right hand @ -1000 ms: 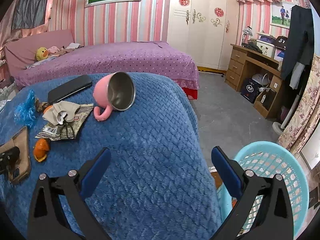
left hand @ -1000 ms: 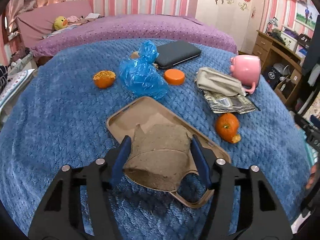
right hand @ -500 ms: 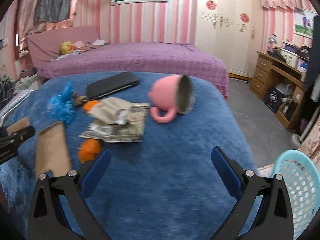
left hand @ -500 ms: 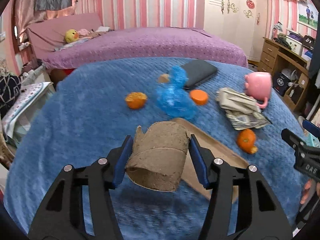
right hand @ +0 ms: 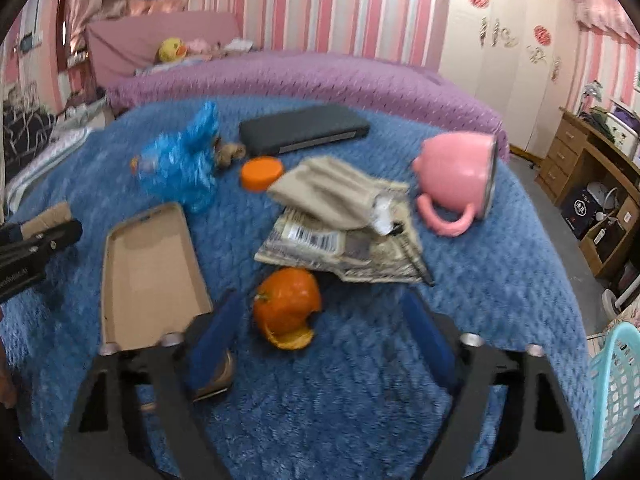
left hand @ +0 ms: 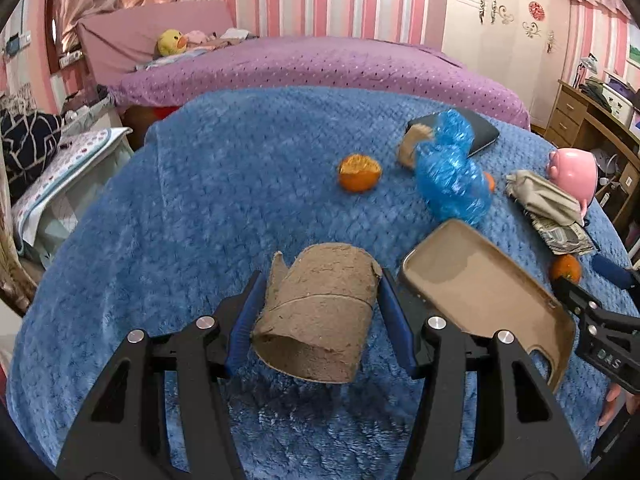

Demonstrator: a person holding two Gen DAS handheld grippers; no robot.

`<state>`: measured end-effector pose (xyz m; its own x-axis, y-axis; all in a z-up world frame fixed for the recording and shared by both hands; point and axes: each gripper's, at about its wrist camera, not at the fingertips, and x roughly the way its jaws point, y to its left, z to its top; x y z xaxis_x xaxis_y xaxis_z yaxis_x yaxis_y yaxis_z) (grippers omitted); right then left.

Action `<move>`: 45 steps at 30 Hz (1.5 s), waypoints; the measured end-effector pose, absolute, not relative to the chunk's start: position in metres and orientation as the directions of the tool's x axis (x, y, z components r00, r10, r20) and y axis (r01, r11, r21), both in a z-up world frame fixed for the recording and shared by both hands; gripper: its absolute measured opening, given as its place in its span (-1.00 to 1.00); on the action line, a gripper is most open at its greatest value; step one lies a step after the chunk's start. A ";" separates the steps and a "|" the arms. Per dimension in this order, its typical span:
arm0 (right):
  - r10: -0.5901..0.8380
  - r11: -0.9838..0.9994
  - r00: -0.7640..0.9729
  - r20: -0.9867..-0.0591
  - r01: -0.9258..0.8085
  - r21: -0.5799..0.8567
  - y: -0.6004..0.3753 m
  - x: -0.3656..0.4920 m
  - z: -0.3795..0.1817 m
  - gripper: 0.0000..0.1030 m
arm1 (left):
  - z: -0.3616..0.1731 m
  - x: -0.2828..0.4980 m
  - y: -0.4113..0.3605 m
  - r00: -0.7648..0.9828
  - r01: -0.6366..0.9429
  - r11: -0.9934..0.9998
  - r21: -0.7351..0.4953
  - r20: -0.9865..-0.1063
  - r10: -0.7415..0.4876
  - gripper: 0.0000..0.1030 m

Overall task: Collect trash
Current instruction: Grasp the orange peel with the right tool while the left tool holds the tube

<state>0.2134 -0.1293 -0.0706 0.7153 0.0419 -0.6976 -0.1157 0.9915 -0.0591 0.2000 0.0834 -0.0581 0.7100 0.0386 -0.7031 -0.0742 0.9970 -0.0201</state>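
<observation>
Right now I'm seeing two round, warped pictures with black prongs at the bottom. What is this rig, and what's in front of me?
No robot: a person holds a two-finger gripper in each hand, each carrying a fisheye camera looking along its fingers. In the left view, the left gripper is clamped on a cardboard tube. In the right view, the right gripper has just been closing; an orange peel lies between its jaws, not yet gripped. On the blue blanket lie a cardboard tray, blue plastic bag, wrappers, orange lid, tipped pink mug. A basket stands right.

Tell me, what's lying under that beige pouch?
A crinkled foil wrapper with a barcode lies under the beige pouch. Whatever else is beneath stays covered.
</observation>
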 end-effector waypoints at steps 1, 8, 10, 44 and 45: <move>0.065 0.990 0.707 -0.704 -0.132 -0.042 -0.129 0.214 -0.072 0.10 | -0.060 0.201 0.084 0.706 -0.076 0.997 -0.022 -0.707 0.038 0.08; 0.144 0.980 0.732 -0.666 -0.198 -0.006 -0.128 0.205 -0.066 -0.38 | -0.054 0.195 0.072 0.728 -0.055 0.998 -0.007 -0.685 0.035 0.08; 0.159 0.980 0.741 -0.653 -0.201 0.010 -0.132 0.202 -0.064 -0.39 | -0.052 0.194 0.064 0.733 -0.044 0.999 0.015 -0.678 0.043 0.08; 0.030 0.999 0.801 -0.598 -0.047 -0.013 -0.272 0.165 -0.039 -0.40 | -0.045 0.171 -0.050 0.762 0.099 0.995 0.028 -0.645 -0.057 0.08; 0.027 0.999 0.803 -0.595 -0.042 -0.010 -0.277 0.164 -0.038 -0.40 | -0.046 0.170 -0.053 0.763 0.102 0.994 0.029 -0.644 -0.059 0.08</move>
<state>0.1637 -0.2774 -0.0383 0.8033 0.0273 -0.5949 -0.0417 0.9991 -0.0105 0.1698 -0.0531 -0.0455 0.7629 -0.0590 -0.6438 0.1017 0.9944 0.0295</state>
